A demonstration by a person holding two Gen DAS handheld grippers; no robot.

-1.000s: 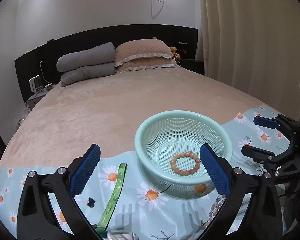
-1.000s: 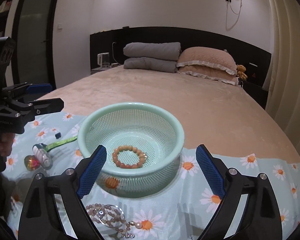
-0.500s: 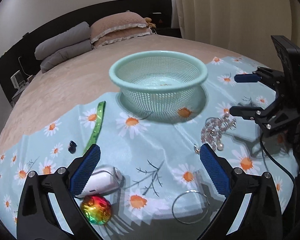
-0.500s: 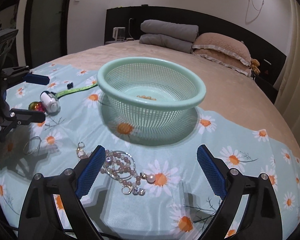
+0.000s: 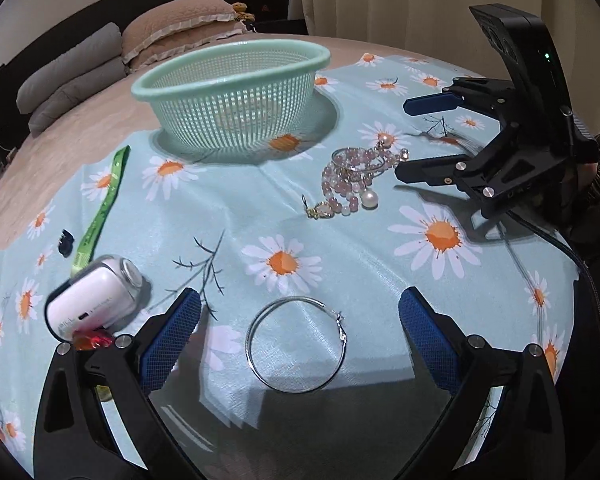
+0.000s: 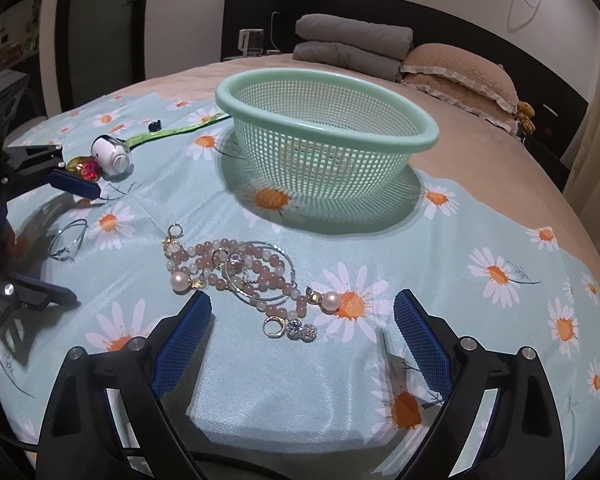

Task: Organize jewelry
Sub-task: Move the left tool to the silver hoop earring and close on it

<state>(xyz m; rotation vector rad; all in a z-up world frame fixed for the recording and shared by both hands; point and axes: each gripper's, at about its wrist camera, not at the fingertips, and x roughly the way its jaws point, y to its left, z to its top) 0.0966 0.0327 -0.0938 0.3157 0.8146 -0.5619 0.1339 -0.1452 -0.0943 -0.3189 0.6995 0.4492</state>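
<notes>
Left gripper (image 5: 299, 334): held low over the daisy-print cloth (image 5: 284, 232), on the near side of the basket and well apart from it; blue-padded fingers (image 5: 170, 340) spread wide, nothing between them.
Silver hoop (image 5: 297, 345): thin wire ring, lies flat on the cloth directly between the left gripper's fingers, touching neither; on the near side of the basket, farther from it than the bead pile.
Right gripper (image 6: 302, 340): also low over the cloth, pointing toward the basket; fingers (image 6: 420, 340) parted wide and empty, the near edge of the bead pile just ahead of the gap.
Bead pile (image 6: 244, 276): tangle of pink and pale beads, several thin hoops, two large pearls, a few sparkling studs and small gold clasps; rests on the cloth in front of the basket, near it but not touching.
Basket (image 6: 396, 136): mint-green plastic mesh bowl, upright on the far part of the cloth; contents cannot be made out from this low angle.
Green strap (image 5: 104, 208): narrow strip lying flat, left of the basket, running from beside it toward the near edge.
White capsule case (image 5: 94, 300): on its side at the strap's near end, well left of the basket; a red-and-gold shiny trinket (image 5: 92, 340) touches it.
Small dark clip (image 5: 65, 242): just left of the strap.
</notes>
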